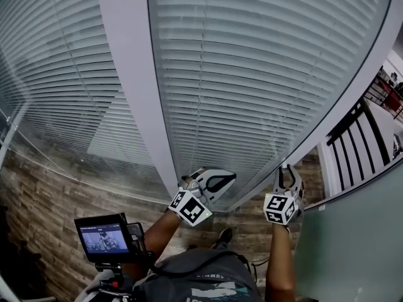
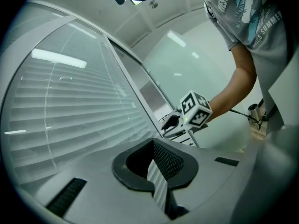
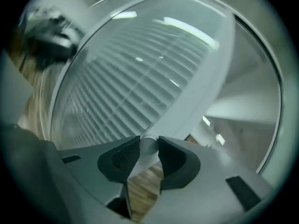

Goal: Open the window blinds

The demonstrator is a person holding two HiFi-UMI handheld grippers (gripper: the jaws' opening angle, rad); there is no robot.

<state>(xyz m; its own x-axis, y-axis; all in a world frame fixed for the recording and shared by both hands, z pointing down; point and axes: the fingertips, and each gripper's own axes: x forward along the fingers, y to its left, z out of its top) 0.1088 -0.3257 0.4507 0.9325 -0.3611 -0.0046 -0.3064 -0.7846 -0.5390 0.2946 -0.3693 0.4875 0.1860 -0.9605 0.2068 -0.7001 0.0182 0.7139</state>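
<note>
R gripper (image 3: pixel 148 152) clamped on small silver knob (image 3: pixel 148 143), low on window frame (image 3: pixel 205 78). L gripper (image 2: pixel 155 155) jaws together, nothing btwn them, just left of R by frame foot. Blinds (image 1: pixel 252 74) beyond, behind glass, rising above both grippers; slats look shut.

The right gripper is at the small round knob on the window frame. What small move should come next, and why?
Probably rotate the right gripper about the knob's axis. Its jaws press on both sides of this metal knob, and the slats lie closed behind the glass. The left gripper is shut and empty.
</note>
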